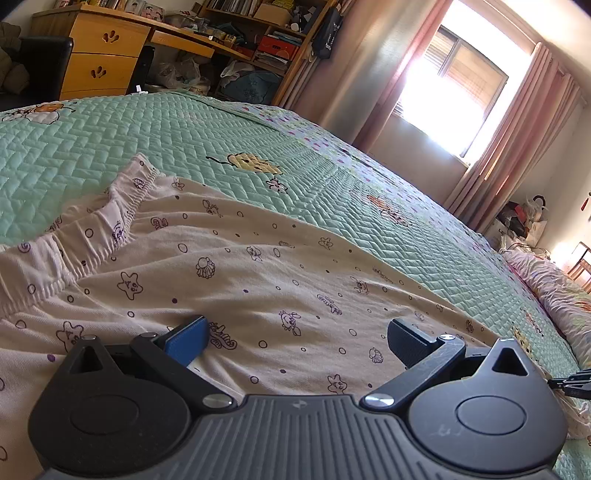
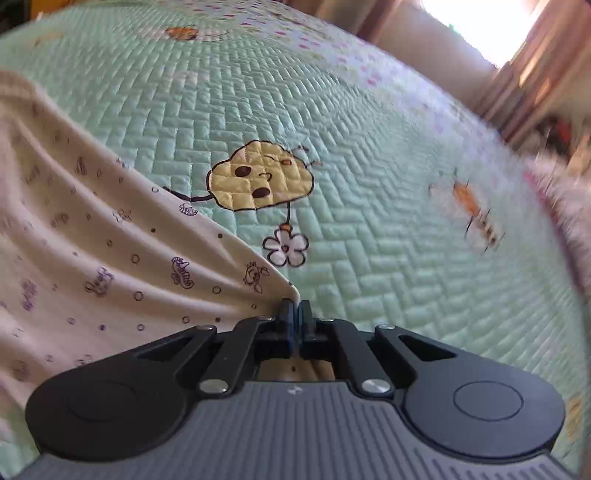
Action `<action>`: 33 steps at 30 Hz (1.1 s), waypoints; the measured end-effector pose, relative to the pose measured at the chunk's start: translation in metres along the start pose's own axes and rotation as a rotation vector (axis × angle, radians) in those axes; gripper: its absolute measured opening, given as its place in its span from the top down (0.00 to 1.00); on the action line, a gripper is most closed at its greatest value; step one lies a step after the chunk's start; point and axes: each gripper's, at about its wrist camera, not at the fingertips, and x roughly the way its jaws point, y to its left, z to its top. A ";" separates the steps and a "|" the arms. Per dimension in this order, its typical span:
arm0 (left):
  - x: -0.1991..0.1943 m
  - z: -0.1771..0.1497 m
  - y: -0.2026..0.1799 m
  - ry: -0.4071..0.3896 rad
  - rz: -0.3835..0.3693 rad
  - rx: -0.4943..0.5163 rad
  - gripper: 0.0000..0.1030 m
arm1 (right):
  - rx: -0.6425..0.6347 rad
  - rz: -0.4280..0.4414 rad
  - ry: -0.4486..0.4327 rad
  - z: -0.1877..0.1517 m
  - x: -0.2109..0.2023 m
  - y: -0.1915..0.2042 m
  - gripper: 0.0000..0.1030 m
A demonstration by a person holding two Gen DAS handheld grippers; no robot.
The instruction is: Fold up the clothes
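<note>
Pale pink pyjama trousers [image 1: 258, 280] with small purple cartoon prints lie spread on the green quilted bedspread [image 1: 192, 136]. Their gathered elastic waistband [image 1: 92, 236] sits at the left. My left gripper [image 1: 295, 332] stands open just above the cloth, a wide gap between its fingers and nothing gripped. In the right wrist view the same trousers [image 2: 110, 258] stretch away to the left in taut folds. My right gripper [image 2: 294, 306] is shut on their edge, where the cloth comes to a point. The bedspread [image 2: 388, 177] lies beyond, with a yellow cartoon patch and a white flower.
A wooden desk with drawers [image 1: 103, 62] and cluttered shelves [image 1: 266, 33] stand past the bed's far side. Pink curtains [image 1: 517, 140] frame a bright window [image 1: 443, 96]. A rumpled pink quilt [image 1: 554, 291] lies at the bed's right end, with bags [image 1: 524, 221] behind it.
</note>
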 end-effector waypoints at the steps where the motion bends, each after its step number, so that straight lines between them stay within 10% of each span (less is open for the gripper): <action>1: 0.000 0.000 0.000 0.000 0.000 0.000 0.01 | 0.026 0.003 0.009 0.000 -0.002 -0.005 0.79; 4: 0.000 0.000 0.000 0.000 0.000 0.000 0.01 | 0.114 -0.017 0.009 0.002 -0.013 -0.015 0.48; 14: 0.000 0.000 0.001 -0.002 -0.004 -0.003 0.01 | 0.091 0.267 -0.160 0.052 -0.022 0.045 0.49; 17: 0.000 0.000 0.002 -0.004 -0.010 -0.007 0.01 | -0.023 0.055 -0.063 0.053 0.010 0.068 0.47; 21: 0.000 0.000 0.004 -0.006 -0.017 -0.015 0.01 | 0.101 -0.085 -0.198 0.034 -0.015 0.043 0.45; 33: 0.001 -0.002 -0.003 -0.008 0.010 0.020 0.01 | 0.197 -0.282 -0.074 -0.091 -0.086 -0.097 0.35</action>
